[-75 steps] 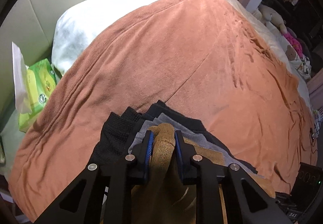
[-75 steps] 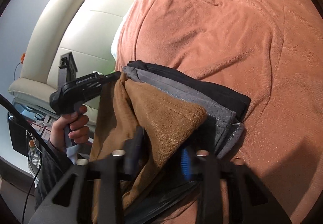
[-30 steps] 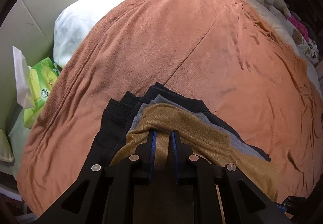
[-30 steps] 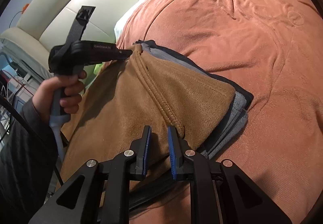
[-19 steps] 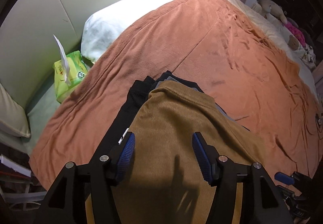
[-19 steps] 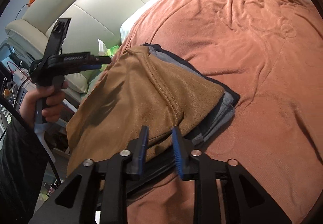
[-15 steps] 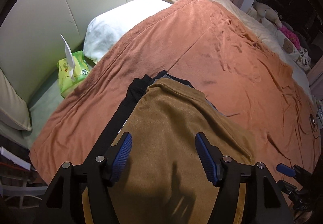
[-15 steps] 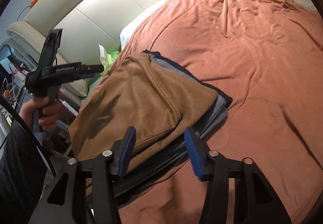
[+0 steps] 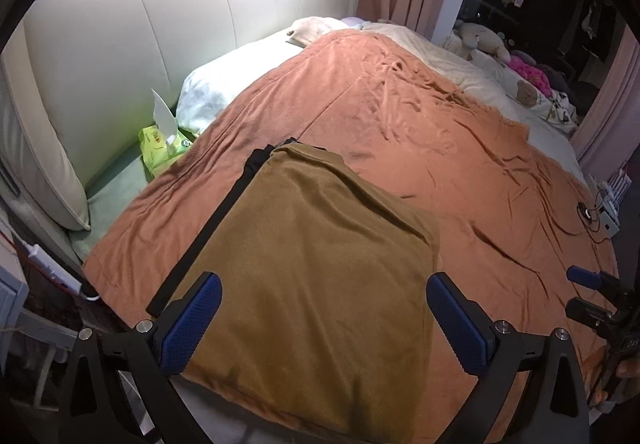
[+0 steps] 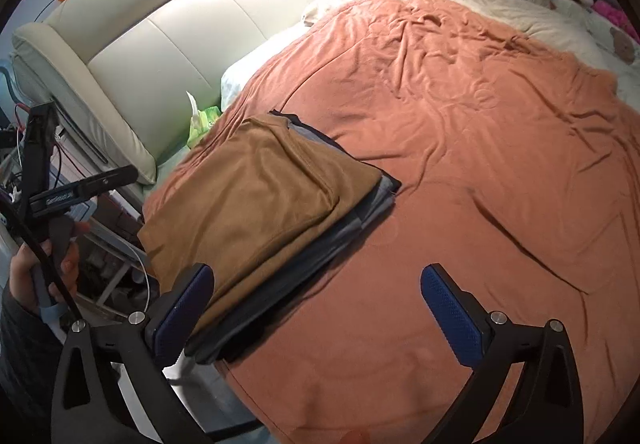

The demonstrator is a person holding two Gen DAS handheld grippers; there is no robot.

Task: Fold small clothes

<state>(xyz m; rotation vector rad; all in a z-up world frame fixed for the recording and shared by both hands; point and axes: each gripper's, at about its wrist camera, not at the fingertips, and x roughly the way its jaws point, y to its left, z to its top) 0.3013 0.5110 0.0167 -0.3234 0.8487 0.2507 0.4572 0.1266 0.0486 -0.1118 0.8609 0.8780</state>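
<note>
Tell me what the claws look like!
Each claw is black, with two fingers ending in bumpy blue pads and silver screws on the frame. In the right wrist view, the left claw has a black handle with small white lettering, a black cable, and a hand in a dark sleeve.

The left gripper (image 9: 323, 318) hangs over a folded brown garment (image 9: 308, 276), its blue-padded fingers (image 9: 188, 320) spread wide to either side and gripping nothing. Black clothes (image 9: 224, 204) show along the garment's left edge. Everything lies on an orange blanket (image 9: 460, 172). Ahead to the left sits a green tissue pack (image 9: 160, 144); the right gripper (image 9: 588, 296) shows at far right.
</note>
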